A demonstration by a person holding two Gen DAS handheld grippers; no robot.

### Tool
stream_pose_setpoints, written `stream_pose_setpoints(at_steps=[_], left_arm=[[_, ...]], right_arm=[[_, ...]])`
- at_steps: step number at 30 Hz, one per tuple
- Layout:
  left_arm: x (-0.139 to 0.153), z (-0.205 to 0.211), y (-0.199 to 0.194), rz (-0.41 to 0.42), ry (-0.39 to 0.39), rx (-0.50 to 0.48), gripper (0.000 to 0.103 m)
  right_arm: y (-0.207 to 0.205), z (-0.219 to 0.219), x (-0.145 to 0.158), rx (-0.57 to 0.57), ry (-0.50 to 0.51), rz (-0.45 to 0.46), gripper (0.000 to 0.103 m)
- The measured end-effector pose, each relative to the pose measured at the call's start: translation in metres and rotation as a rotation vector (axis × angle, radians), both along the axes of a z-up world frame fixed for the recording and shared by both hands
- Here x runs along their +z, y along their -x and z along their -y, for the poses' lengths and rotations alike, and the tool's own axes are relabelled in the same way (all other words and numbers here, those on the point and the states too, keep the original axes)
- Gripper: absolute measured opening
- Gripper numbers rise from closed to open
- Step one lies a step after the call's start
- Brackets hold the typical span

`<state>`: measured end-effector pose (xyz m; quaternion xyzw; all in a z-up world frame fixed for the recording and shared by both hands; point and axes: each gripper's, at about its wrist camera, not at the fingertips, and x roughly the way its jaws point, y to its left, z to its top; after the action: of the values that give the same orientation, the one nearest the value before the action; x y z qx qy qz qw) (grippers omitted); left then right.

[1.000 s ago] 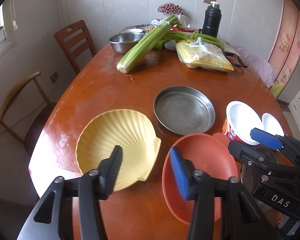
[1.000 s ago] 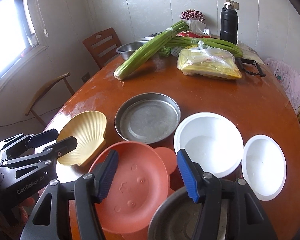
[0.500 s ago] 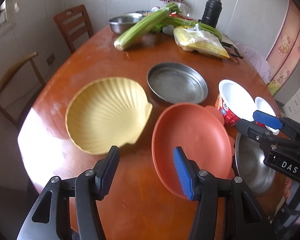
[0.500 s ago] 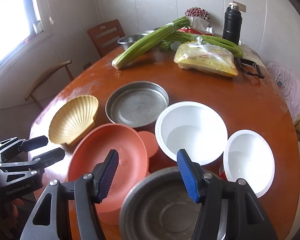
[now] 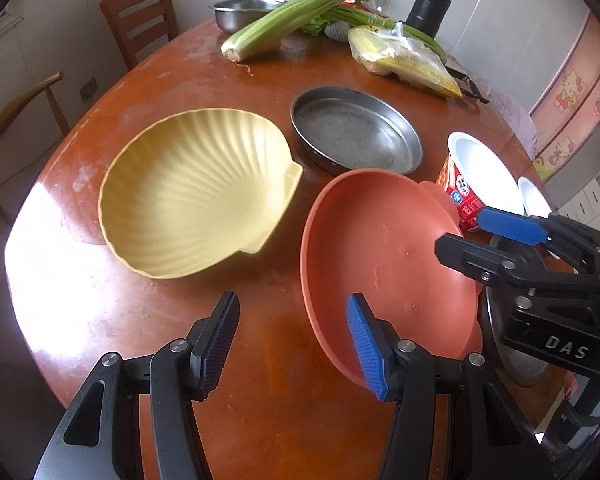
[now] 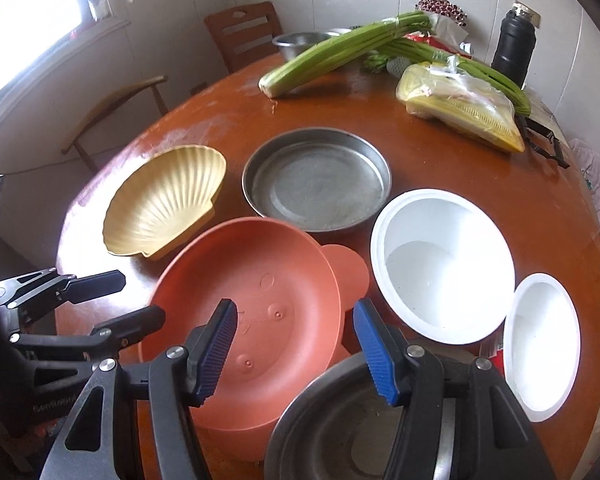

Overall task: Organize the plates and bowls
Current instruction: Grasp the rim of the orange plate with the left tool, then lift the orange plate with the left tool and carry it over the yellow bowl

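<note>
Left gripper (image 5: 292,344) parted, empty, above bare table (image 5: 120,312) just beside orange plate (image 5: 380,248), right gripper (image 6: 294,346) parted, empty, over the plate's near rim and steel bowl (image 6: 340,432).

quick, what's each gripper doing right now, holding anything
Left gripper: open, holding nothing, above the table edge beside the orange plate.
Right gripper: open, holding nothing, over the orange plate.
</note>
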<state>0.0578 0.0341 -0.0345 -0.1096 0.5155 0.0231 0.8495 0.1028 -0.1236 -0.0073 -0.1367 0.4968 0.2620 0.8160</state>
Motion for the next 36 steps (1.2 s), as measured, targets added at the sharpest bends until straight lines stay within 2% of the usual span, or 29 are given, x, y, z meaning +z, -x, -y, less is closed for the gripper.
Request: stream_pose_setpoints(at_steps=[11, 15, 19, 20, 25, 28, 36], left_arm=[[-0.009, 0.009, -0.01, -0.015, -0.01, -0.032, 0.057], [-0.012, 0.014, -0.012, -0.019, -0.016, -0.037, 0.056], [-0.017, 0.022, -0.013, -0.034, -0.014, -0.064, 0.041], [-0.016, 0.024, -0.012, -0.027, -0.021, -0.067, 0.034], [-0.016, 0.025, -0.014, -0.029, -0.02, -0.058, 0.034], [-0.012, 0.02, -0.014, -0.019, -0.02, -0.046, 0.034], [0.01, 0.011, -0.004, 0.034, -0.035, -0.024, 0.034]], right_arm=[[-0.015, -0.013, -0.023, -0.009, 0.115, -0.023, 0.06], [-0.019, -0.016, -0.028, -0.006, 0.135, -0.019, 0.053], [-0.018, -0.019, -0.033, 0.007, 0.159, -0.014, 0.048], [-0.017, -0.021, -0.034, 0.011, 0.161, -0.013, 0.047], [-0.014, -0.02, -0.032, 0.019, 0.146, -0.018, 0.047], [-0.013, -0.017, -0.029, 0.02, 0.102, -0.043, 0.047], [0.001, -0.015, -0.008, 0.021, 0.034, -0.018, 0.047]])
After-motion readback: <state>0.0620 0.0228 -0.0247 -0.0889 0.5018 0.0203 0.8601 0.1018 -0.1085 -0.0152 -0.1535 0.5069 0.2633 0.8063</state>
